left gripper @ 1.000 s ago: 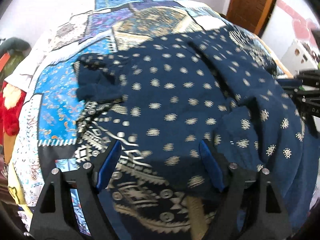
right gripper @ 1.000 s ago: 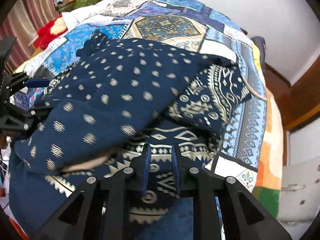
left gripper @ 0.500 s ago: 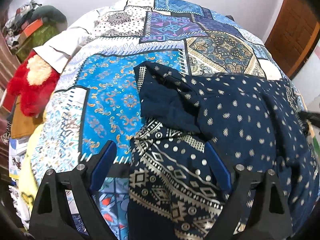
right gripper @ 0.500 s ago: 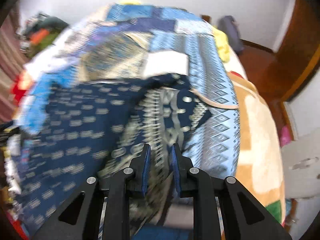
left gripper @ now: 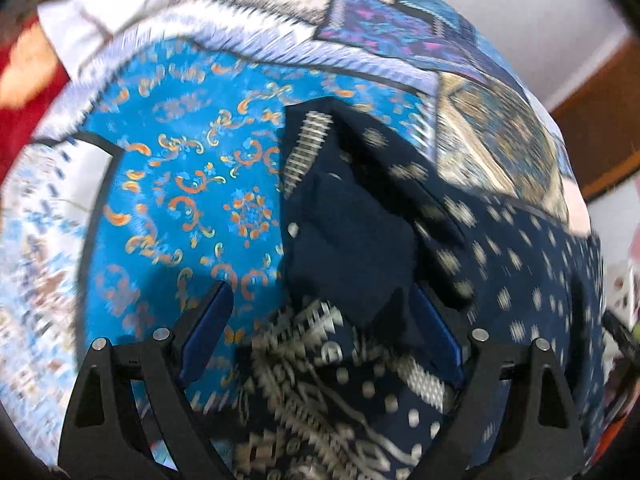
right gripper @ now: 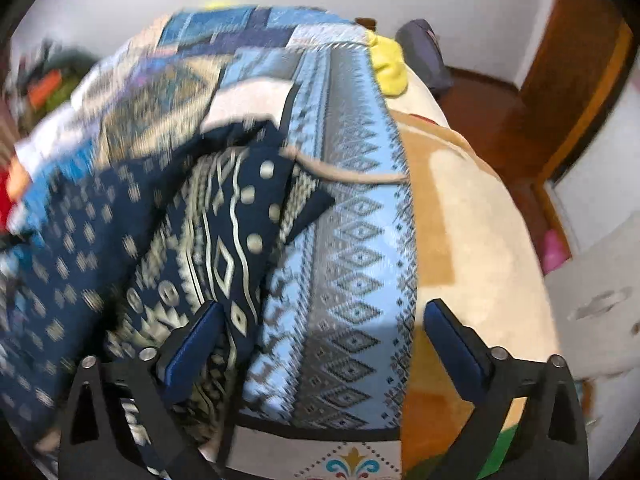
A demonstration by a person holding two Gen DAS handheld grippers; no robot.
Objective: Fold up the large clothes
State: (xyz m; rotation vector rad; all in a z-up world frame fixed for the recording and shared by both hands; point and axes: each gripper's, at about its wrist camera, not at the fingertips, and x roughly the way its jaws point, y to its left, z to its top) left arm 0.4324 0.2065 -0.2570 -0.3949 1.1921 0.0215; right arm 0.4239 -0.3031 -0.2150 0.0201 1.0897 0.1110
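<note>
A navy garment (left gripper: 500, 264) with cream dots and a patterned cream border lies rumpled on the patchwork bedspread (left gripper: 172, 200). In the left wrist view its dark folded corner (left gripper: 344, 248) and patterned hem lie between and just ahead of my open left gripper (left gripper: 324, 328). In the right wrist view the garment's patterned border (right gripper: 224, 256) lies by the left finger of my right gripper (right gripper: 320, 332), which is open and empty over the light blue diamond-patterned strip (right gripper: 352, 264) of the bedspread. Both views are motion-blurred.
A cream and orange blanket (right gripper: 472, 272) covers the bed's right side, with a yellow cloth (right gripper: 390, 66) at the far end. A wooden door (right gripper: 576, 76) stands at the right. A red plush item (left gripper: 20, 92) and white cloth (left gripper: 104, 20) lie at the left.
My right gripper has opened and let go of the garment's hem, and swung right toward the bed's edge. My left gripper stayed open and moved closer to the garment's left corner.
</note>
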